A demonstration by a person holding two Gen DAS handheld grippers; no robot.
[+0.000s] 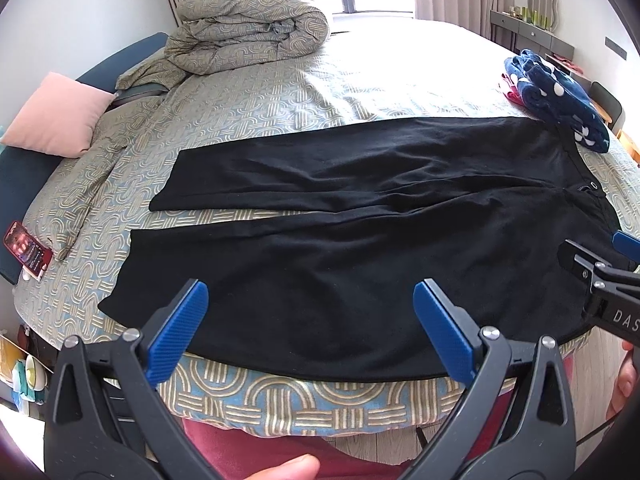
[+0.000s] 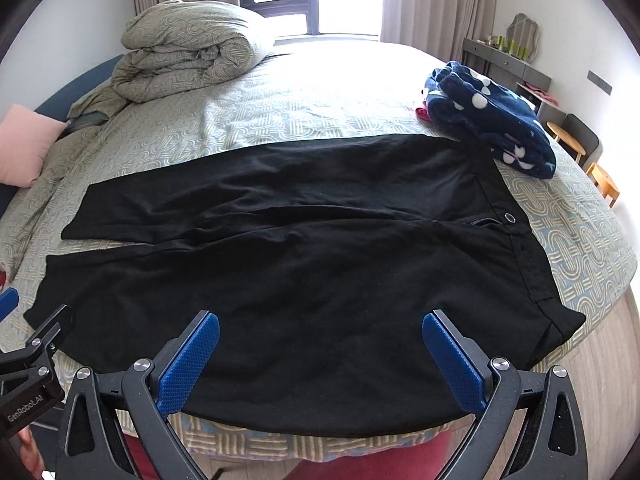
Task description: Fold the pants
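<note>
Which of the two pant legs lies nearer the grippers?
The lower pant leg, along the bed's near edge, right before both open grippers; the other leg lies beyond it.

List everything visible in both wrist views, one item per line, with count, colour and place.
black fabric pants: one, black, spread flat across the near bed, waistband to the right.
patterned bedspread: one, grey-green and blue, covering the bed.
rolled patterned duvet: one, grey-green, far left of the bed.
pink square pillow: one, pink, left edge of the bed.
navy polka-dot fleece garment: one, navy with white dots, right side beyond the waistband.
red-cased phone: one, red, left edge of the bed.
grey dresser: one, grey, far right wall.
left gripper: one, black with blue pads, open above the near pant leg.
right gripper: one, black with blue pads, open above the pants.
</note>
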